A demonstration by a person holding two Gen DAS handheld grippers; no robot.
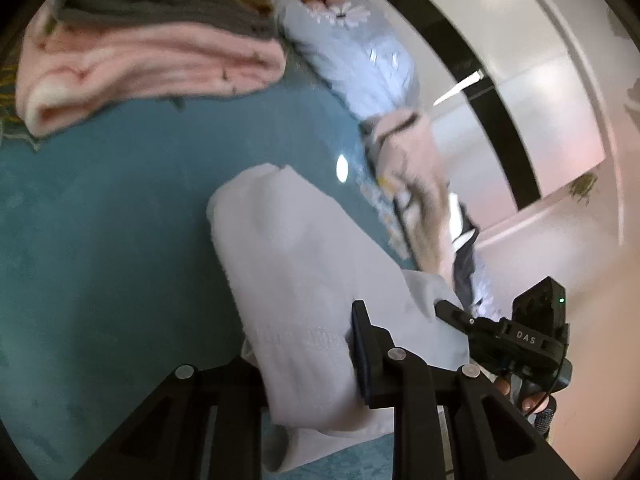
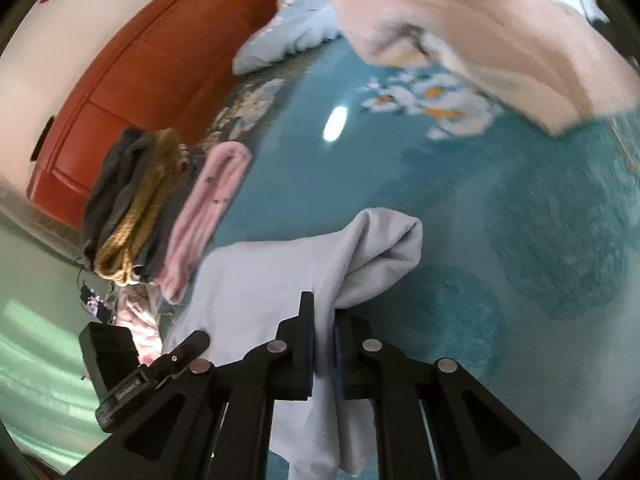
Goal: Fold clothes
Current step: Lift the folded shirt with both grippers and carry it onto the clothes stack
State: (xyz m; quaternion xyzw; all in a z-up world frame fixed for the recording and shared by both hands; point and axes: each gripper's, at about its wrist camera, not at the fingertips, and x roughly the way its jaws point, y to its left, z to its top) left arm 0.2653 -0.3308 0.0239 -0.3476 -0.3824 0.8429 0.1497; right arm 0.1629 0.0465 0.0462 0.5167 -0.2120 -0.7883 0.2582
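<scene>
A pale lilac-white garment [image 1: 304, 280] is held up between both grippers over a teal bed cover [image 1: 100, 220]. My left gripper [image 1: 316, 344] is shut on its edge; the cloth hides the left finger. The right gripper also shows in the left wrist view [image 1: 448, 308], gripping the cloth's other end. In the right wrist view my right gripper [image 2: 324, 328] is shut on the same garment [image 2: 272, 276], which bunches ahead and hangs down between the fingers. The left gripper's finger shows there [image 2: 192, 342] at the lower left.
A stack of folded clothes, pink [image 1: 148, 68], grey and mustard [image 2: 136, 208], lies on the cover. A light blue flowered quilt [image 1: 360, 60] and a loose peach garment [image 2: 500, 40] lie along the far side. An orange-red headboard [image 2: 152, 72] stands behind.
</scene>
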